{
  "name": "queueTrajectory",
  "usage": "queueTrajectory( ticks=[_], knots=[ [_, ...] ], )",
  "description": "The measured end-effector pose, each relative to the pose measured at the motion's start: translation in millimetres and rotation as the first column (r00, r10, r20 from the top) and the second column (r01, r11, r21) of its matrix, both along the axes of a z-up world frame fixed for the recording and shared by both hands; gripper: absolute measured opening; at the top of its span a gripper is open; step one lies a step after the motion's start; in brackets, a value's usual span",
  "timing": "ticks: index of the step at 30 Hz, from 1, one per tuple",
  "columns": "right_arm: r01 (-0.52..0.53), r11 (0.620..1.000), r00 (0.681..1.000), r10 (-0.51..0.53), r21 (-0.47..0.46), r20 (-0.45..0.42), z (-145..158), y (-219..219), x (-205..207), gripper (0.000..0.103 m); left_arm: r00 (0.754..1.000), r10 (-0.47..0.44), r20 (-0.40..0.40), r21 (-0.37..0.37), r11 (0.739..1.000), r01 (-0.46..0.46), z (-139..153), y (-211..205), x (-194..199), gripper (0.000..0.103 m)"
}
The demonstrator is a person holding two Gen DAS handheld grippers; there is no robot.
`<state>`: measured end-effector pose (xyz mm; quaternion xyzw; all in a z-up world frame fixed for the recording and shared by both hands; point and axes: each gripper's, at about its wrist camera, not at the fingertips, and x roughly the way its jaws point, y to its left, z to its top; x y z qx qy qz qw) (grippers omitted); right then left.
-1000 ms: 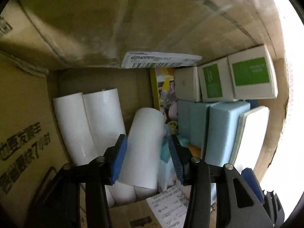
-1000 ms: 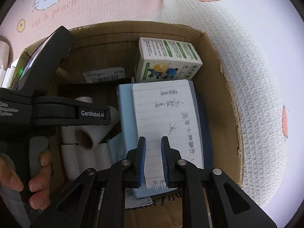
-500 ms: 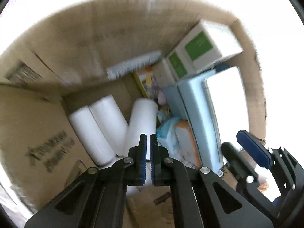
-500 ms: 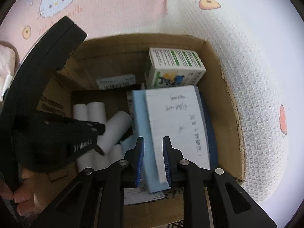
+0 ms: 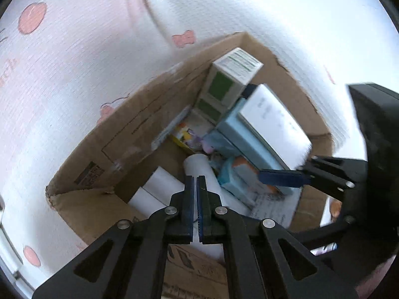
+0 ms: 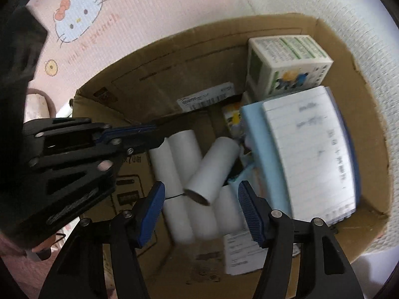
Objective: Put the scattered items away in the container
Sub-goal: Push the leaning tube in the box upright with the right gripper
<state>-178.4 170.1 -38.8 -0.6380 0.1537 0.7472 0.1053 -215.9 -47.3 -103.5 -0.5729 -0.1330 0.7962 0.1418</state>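
Note:
The cardboard box (image 6: 159, 79) holds several white rolls (image 6: 212, 169), a lined notepad (image 6: 309, 149) lying on light blue packs (image 6: 251, 134), and a green-and-white carton (image 6: 286, 62). My right gripper (image 6: 200, 209) is open and empty, above the box over the rolls. My left gripper (image 5: 195, 199) is shut and empty, raised above the box's near edge; in the right wrist view it (image 6: 139, 137) reaches in from the left. The box (image 5: 119, 134), the rolls (image 5: 199, 172), the notepad (image 5: 271, 122) and the carton (image 5: 229, 82) also show in the left wrist view, with the right gripper's fingers (image 5: 281, 177) over the packs.
The box stands on a pink-and-white cartoon-print cloth (image 6: 82, 25). A paper receipt (image 6: 239, 251) lies at the box's near side. A shipping label (image 6: 207, 97) is stuck on the far inner wall.
My left gripper let go of a white roll, shut, and rose out of the box. My right gripper released the notepad, opened wide and drew back to the left over the rolls.

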Motion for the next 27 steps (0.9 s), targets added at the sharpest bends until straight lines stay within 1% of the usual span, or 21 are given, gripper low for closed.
queueTrajectory(
  ticks=[1,3,4,5,7,9,11,12,13,14,17,21,24,26,27],
  knots=[
    [0.000,1.000,1.000,0.000,-0.006,0.004,-2.1,-1.7,-2.1,0.059,1.000,-0.008,-0.012,-0.001,1.000,0.008,-7.3,7.0,3.5,0.004],
    [0.001,1.000,1.000,-0.001,-0.017,0.018,-9.9,-4.8,-7.7,0.059,0.998,-0.031,-0.051,-0.018,0.999,0.030,-13.7,6.4,-1.1,0.004],
    [0.005,1.000,0.999,-0.005,-0.014,0.031,-14.0,-4.7,-9.1,0.059,0.998,-0.032,-0.062,-0.021,0.999,0.031,-12.4,10.1,-0.3,0.004],
    [0.007,1.000,0.999,-0.006,-0.018,0.048,-18.3,-3.3,-9.8,0.059,0.997,-0.034,-0.068,-0.015,0.999,0.033,-6.2,19.6,0.5,0.004],
    [0.008,0.998,0.997,-0.002,-0.068,0.083,-33.8,-3.5,-13.9,0.059,0.996,-0.047,-0.078,0.013,0.999,0.048,-13.5,12.2,5.2,0.004],
    [0.029,0.994,0.992,-0.015,-0.108,0.124,-47.9,1.0,-18.2,0.059,0.994,-0.028,-0.103,0.036,0.999,0.032,-15.6,7.5,4.9,0.004],
    [0.046,0.993,0.986,-0.027,-0.112,0.164,-59.7,3.7,-21.6,0.058,0.994,-0.025,-0.105,0.055,0.998,0.031,-15.9,5.9,4.6,0.004],
    [0.040,0.994,0.984,-0.022,-0.100,0.179,-65.5,4.5,-25.1,0.057,0.995,-0.031,-0.098,0.050,0.998,0.036,-15.5,8.2,4.2,0.004],
    [0.105,0.990,0.981,-0.087,-0.096,0.176,-68.5,9.2,-30.1,0.055,0.995,-0.033,-0.092,0.038,0.999,0.037,-16.1,9.5,2.7,0.004],
    [0.108,0.991,0.978,-0.091,-0.082,0.188,-71.1,10.1,-33.1,0.053,0.995,-0.039,-0.089,0.020,0.999,0.041,-16.1,11.1,1.4,0.004],
    [0.092,0.993,0.980,-0.077,-0.073,0.183,-70.5,9.1,-40.8,0.053,0.991,-0.064,-0.114,-0.048,0.997,0.059,-14.7,15.3,2.6,0.004],
    [0.076,0.996,0.977,-0.066,-0.040,0.205,-74.0,4.4,-44.8,0.053,0.984,-0.089,-0.153,-0.105,0.992,0.073,-12.4,21.4,9.4,0.004],
    [0.053,0.999,0.974,-0.052,0.001,0.220,-77.1,0.9,-43.8,0.046,0.978,-0.124,-0.166,-0.152,0.983,0.099,-13.8,29.7,9.7,0.004],
    [0.027,1.000,0.974,-0.029,0.015,0.224,-78.1,-1.2,-42.1,0.042,0.977,-0.121,-0.176,-0.164,0.982,0.092,-10.0,30.0,12.5,0.004],
    [0.015,1.000,0.976,-0.018,0.016,0.218,-77.4,-2.4,-41.3,0.042,0.977,-0.118,-0.180,-0.161,0.983,0.090,-8.8,28.8,13.2,0.005]
  ],
)
